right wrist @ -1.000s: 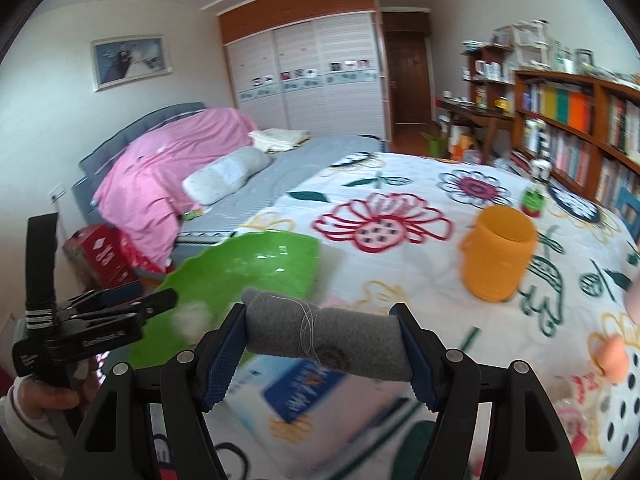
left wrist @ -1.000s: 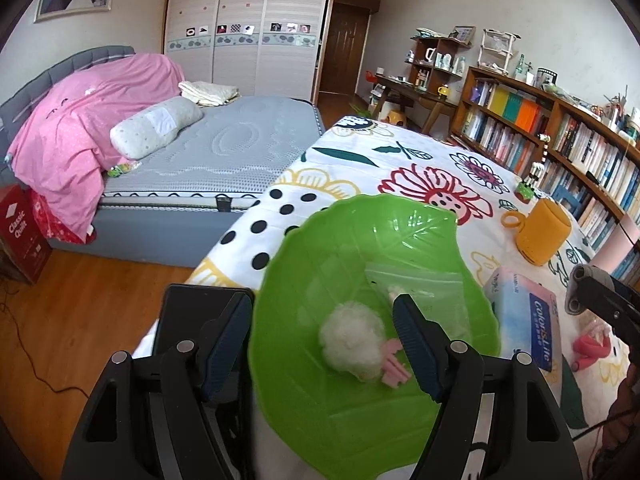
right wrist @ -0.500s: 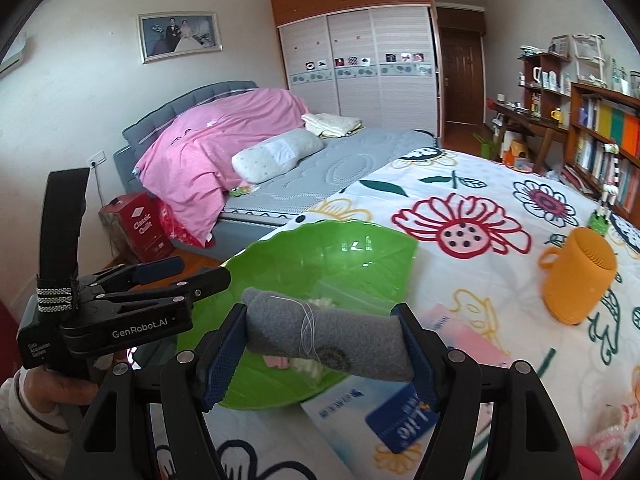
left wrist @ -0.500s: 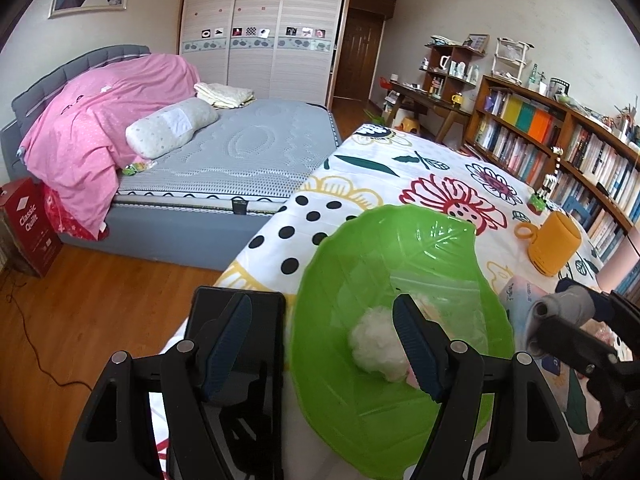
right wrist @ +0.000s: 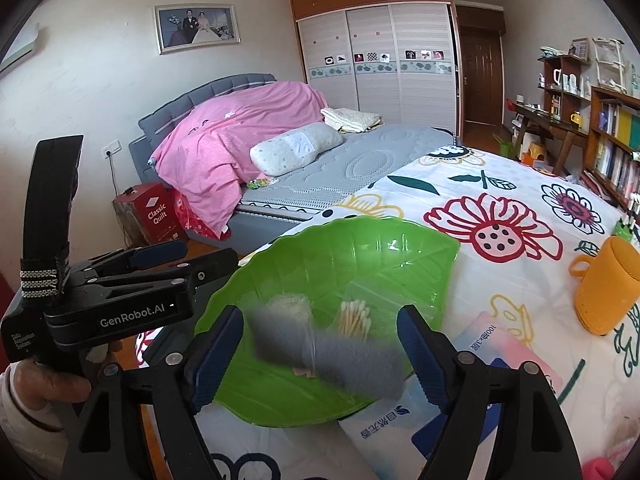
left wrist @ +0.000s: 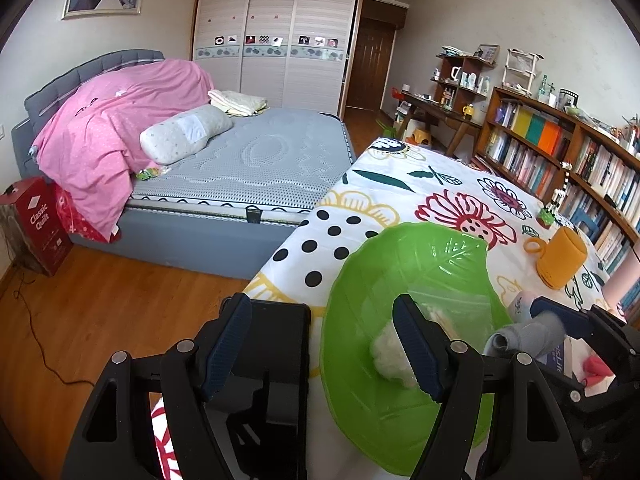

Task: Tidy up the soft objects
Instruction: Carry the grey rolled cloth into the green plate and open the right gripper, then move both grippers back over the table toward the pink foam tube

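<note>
Orange mug (left wrist: pixel 559 257) near the right edge of a flower-print tablecloth (left wrist: pixel 404 200); pink quilt (left wrist: pixel 116 120) heaped at the head of a grey bed (left wrist: pixel 260 160); bookshelves (left wrist: pixel 560 152) along the wall.

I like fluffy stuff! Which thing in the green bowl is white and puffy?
The cotton ball, a round white puff in the green bowl. The cotton swabs beside it are thin sticks.

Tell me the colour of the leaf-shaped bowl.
Bright green; the bowl shows best in the right wrist view.
</note>
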`<state>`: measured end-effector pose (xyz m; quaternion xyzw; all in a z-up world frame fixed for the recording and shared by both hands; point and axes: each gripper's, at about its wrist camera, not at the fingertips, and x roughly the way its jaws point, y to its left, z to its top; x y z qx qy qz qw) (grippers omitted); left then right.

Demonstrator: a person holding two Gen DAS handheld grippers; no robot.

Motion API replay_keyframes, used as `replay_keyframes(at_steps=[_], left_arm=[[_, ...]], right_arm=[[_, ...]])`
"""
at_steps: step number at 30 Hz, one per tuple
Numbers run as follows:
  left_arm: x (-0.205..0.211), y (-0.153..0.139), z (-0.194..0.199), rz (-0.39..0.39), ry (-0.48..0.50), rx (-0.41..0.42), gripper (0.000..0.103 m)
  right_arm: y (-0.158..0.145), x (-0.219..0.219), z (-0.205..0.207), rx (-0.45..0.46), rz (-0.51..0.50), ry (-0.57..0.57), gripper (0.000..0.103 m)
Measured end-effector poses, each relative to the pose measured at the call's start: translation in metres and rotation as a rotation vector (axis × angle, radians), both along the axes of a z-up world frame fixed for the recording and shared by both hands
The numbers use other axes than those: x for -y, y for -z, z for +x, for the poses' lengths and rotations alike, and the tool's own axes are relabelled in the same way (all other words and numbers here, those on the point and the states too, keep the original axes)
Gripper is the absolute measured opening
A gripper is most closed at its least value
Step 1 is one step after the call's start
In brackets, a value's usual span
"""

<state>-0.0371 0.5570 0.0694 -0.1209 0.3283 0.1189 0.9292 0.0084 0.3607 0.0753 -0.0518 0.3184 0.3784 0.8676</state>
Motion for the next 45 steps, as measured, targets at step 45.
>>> replay_keyframes(at_steps=[45], left_arm=[[0.07,0.0,0.008,0.099,0.119,-0.035,0.078]], right_arm=[[0.013,0.099,-0.002,-0.051,0.057,0.253,0.083]])
